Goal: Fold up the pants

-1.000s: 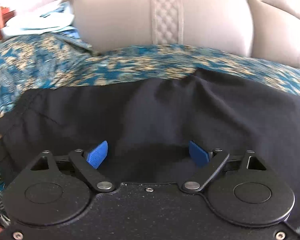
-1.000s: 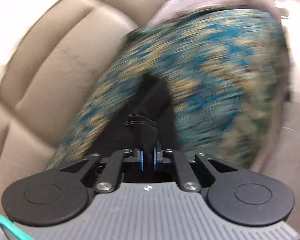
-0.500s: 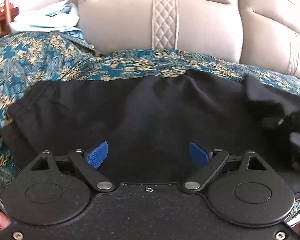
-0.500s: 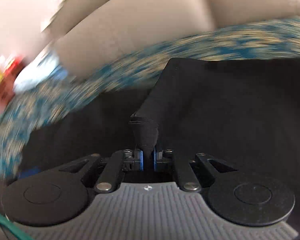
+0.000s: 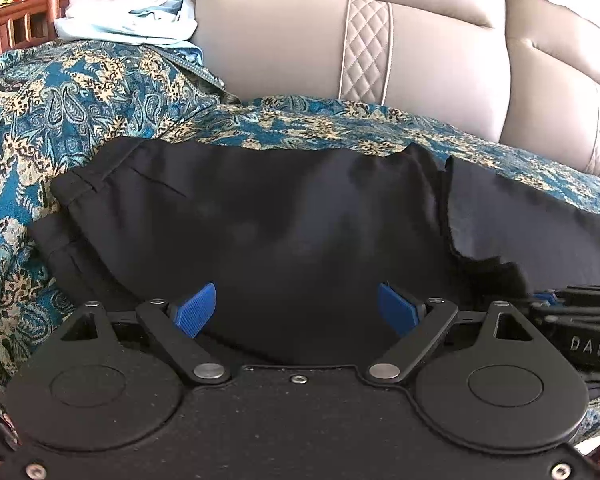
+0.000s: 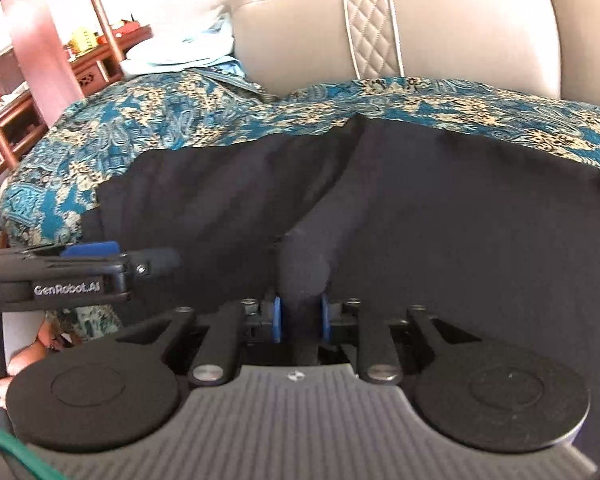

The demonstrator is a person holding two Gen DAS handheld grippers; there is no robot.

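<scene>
Black pants [image 5: 260,216] lie spread on a teal and gold patterned cover, waistband at the left. My left gripper [image 5: 296,310] is open, its blue pads wide apart just above the near edge of the pants, holding nothing. My right gripper [image 6: 300,316] is shut on a bunched fold of the black pants [image 6: 420,208], and a ridge of cloth runs up from the pads. The right gripper also shows at the right edge of the left wrist view [image 5: 580,320]. The left gripper shows at the left of the right wrist view [image 6: 112,258].
The patterned cover [image 5: 80,100] lies over a beige leather sofa whose backrest [image 5: 280,40] rises behind. Light blue and white cloth [image 5: 132,20] is piled at the back left. Wooden shelving [image 6: 28,92] stands to the left.
My right gripper has swung from the far end across to the left gripper's side, carrying the pants' fold over the spread cloth. The left gripper has stayed open in place.
</scene>
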